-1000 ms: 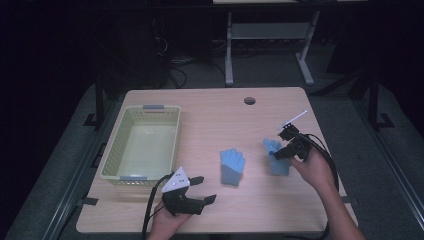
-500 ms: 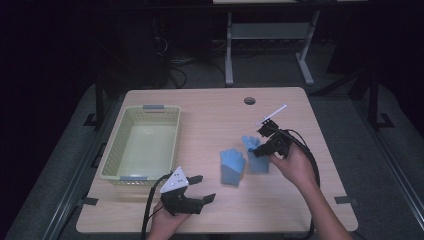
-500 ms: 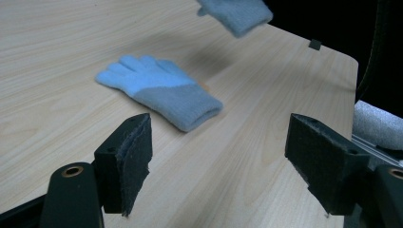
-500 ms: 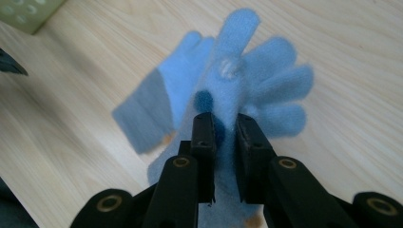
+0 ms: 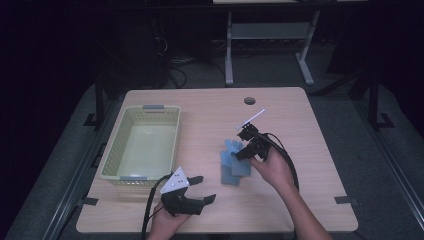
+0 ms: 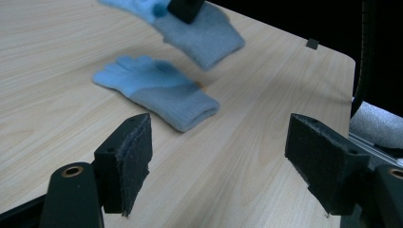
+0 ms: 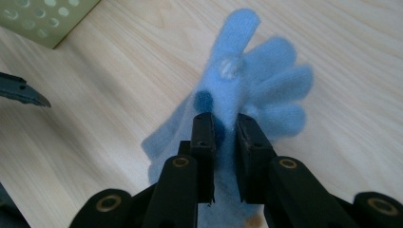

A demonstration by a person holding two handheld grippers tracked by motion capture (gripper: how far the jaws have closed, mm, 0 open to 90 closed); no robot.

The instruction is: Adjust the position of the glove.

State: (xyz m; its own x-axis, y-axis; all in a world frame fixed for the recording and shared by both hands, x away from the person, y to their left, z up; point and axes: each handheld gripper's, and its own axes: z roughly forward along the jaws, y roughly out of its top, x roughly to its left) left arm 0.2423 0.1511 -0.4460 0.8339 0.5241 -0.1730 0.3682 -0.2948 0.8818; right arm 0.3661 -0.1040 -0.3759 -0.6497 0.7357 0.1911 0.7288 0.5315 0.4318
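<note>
We work at a pale wooden table (image 5: 310, 200), and the biggest thing on it is the yellow-green basket (image 5: 111, 150), which sits at its left side, well apart from our hands; we take it for the likely place where the pair will end up, since nothing lies in it. Near the middle of the table one blue glove (image 6: 157, 92) lies flat with its grey cuff toward us, left there, we think, so that its mate can be laid on it or beside it. The second blue glove (image 7: 252, 90) hangs in the air, lifted above and partly over the flat one, its fingers fanning out loose because we grip it only at the palm. Our right gripper (image 5: 243, 149) has its jaws pinched narrow on that cloth, a small bite being enough for so light a thing. Our left gripper (image 5: 201, 189) rests at the near edge with its jaws spread wide and nothing between them, turned toward the gloves and ready, we judge, to help.
</note>
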